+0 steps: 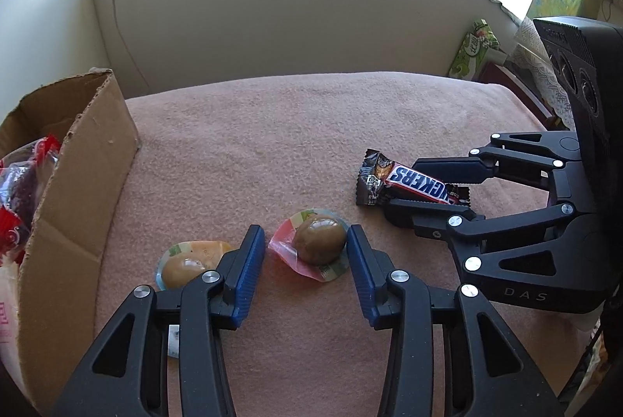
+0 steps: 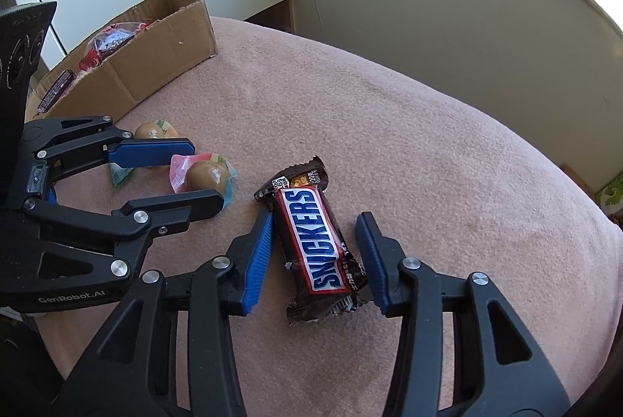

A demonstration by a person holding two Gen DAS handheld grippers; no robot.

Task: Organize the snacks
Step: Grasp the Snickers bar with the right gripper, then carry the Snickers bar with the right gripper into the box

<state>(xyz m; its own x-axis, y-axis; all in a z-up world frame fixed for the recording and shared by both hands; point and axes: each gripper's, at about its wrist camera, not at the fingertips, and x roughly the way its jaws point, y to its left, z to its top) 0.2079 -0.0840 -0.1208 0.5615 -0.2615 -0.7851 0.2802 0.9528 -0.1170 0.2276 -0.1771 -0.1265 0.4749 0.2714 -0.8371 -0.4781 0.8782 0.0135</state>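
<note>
The left claw (image 1: 307, 261) sits nearest its camera, its blue pads (image 1: 244, 273) spread to either side of a wrapped brown egg (image 1: 320, 240) on the pink-covered desk (image 1: 272, 129); neither pad looks to be pressing the wrapper yet. A second, paler wrapped egg (image 1: 187, 267) lies just outside the left finger, beside it. The right claw (image 2: 315, 253) likewise straddles a Snickers bar (image 2: 315, 241) lying lengthwise between its fingers; the left pad (image 2: 259, 261) is touching or all but touching the wrapper, while the right pad stands clear, so it too is spread and not yet pinching.

To do this step well, I judge each claw should settle low and centred, closing on the solid body and not the loose wrapper edges; the egg is rounded and glossy and may squirt out if caught high.

Farther off, at the desk's edge, stands an open cardboard box (image 2: 167, 62). It already holds red-and-clear packets with dark contents (image 2: 113, 41) and a dark bar-shaped packet (image 2: 58, 90).
</note>
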